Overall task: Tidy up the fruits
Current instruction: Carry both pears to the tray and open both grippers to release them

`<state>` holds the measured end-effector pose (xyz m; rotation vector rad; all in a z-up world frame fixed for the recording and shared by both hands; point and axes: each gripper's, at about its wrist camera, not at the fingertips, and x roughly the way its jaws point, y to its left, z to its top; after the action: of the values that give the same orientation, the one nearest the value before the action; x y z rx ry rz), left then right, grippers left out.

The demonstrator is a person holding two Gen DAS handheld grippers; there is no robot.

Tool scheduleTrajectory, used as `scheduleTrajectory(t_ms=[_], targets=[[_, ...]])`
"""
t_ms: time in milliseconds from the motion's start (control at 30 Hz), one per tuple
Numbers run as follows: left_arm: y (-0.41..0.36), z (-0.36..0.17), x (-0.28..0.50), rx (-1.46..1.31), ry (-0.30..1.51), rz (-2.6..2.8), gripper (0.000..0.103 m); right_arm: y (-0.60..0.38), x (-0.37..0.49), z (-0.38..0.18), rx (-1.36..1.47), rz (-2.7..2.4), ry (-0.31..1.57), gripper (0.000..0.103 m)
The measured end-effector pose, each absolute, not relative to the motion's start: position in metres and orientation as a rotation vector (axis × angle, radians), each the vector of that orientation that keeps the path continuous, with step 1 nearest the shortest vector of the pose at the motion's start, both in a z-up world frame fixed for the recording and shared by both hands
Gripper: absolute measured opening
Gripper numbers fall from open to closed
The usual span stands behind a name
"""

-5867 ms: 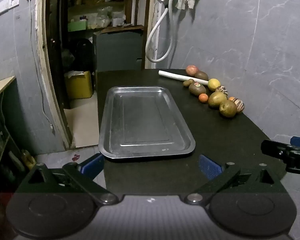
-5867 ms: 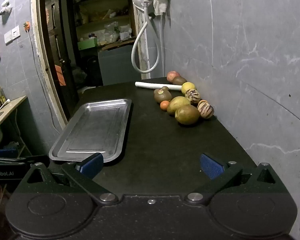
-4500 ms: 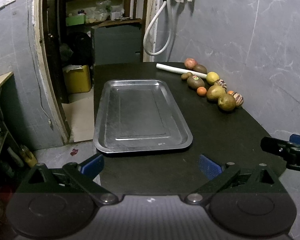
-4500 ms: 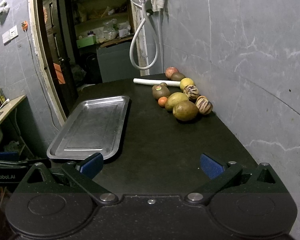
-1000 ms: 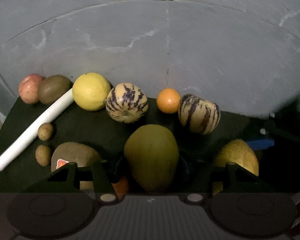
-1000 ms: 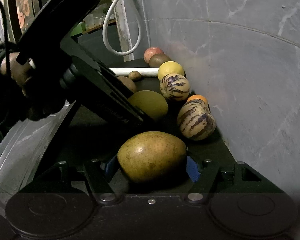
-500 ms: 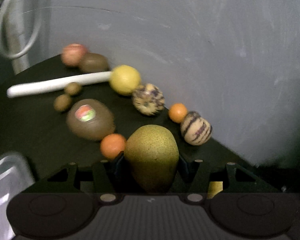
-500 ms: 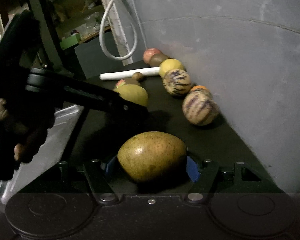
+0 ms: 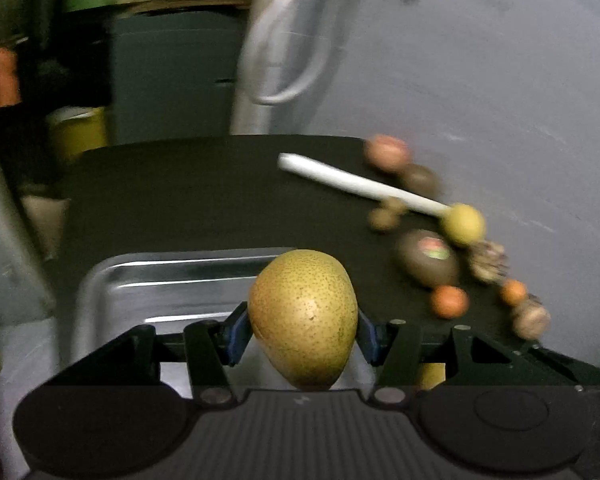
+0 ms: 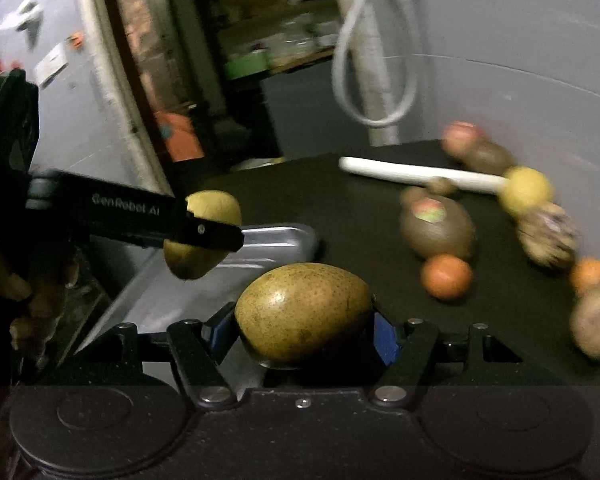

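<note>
My left gripper is shut on a yellow-green speckled pear and holds it above the near end of the metal tray. My right gripper is shut on a second, browner pear, held by the tray's right edge. The left gripper with its pear also shows in the right wrist view, over the tray. Other fruits lie in a row along the wall: a stickered kiwi, small oranges, a yellow lemon, striped melons.
A white stick lies at the back of the black table. The grey wall runs along the right. A hose loop hangs at the back. A doorway opens at the far left.
Both grippers have swung left from the fruit row toward the tray, each carrying its pear. The tray has come into view under the left gripper.
</note>
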<state>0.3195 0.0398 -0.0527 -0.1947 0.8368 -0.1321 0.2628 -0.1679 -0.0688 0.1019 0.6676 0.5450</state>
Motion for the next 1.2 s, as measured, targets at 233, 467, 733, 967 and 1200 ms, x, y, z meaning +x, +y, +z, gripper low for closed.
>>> scheduleTrajectory(t_ms=[233, 467, 733, 967, 1200], targets=[[0.088, -0.071, 0.320, -0.253, 0.842, 0.059, 0.058, -0.106, 0.293, -0.071, -0.012, 0.669, 0.671, 0.070], [0.102, -0.086, 0.321, -0.287, 0.853, 0.115, 0.058, -0.076, 0.309, -0.082, -0.095, 0.704, 0.693, 0.070], [0.103, -0.092, 0.321, -0.297, 0.881, 0.119, 0.058, -0.070, 0.307, -0.091, -0.126, 0.698, 0.711, 0.070], [0.103, -0.091, 0.323, -0.286, 0.891, 0.109, 0.059, -0.068, 0.306, -0.094, -0.139, 0.684, 0.704, 0.071], [0.102, -0.090, 0.320, -0.278, 0.897, 0.096, 0.062, -0.070, 0.303, -0.093, -0.128, 0.673, 0.696, 0.078]])
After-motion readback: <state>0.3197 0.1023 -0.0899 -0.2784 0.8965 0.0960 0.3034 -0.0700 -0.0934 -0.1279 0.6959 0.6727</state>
